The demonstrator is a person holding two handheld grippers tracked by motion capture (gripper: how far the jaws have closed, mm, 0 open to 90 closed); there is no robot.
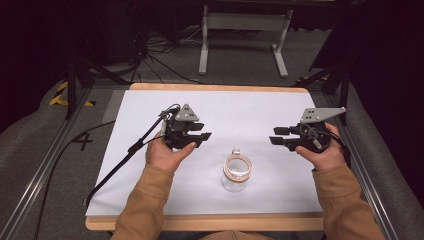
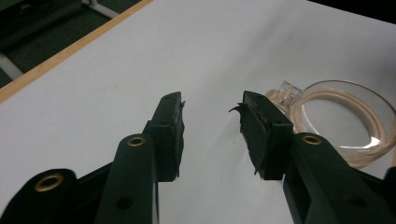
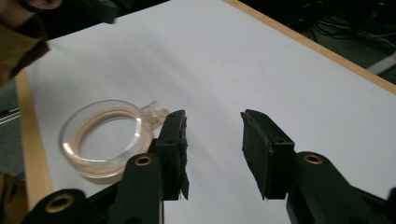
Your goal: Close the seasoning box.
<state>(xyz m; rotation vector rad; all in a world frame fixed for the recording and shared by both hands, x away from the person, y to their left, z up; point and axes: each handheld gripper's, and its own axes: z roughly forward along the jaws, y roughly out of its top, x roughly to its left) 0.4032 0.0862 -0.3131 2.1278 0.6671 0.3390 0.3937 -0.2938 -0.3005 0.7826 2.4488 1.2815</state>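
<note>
A clear glass jar (image 1: 236, 170) with a tan seal ring around its mouth stands upright on the white table sheet (image 1: 240, 115), between the two hands and a little nearer the person. My left gripper (image 1: 204, 136) hovers up and left of it, open and holding nothing; in the left gripper view the jar (image 2: 345, 121) lies beyond the right jaw. My right gripper (image 1: 276, 136) is held to the jar's upper right, also open, with nothing between its jaws. In the right gripper view the jar (image 3: 105, 137) sits left of the left jaw.
The sheet covers a wooden tabletop (image 1: 210, 221) with metal rails (image 1: 42, 165) along both sides. A black cable (image 1: 125, 155) trails from the left gripper off the table's left edge. A white stand (image 1: 242, 30) and loose cables lie on the floor beyond.
</note>
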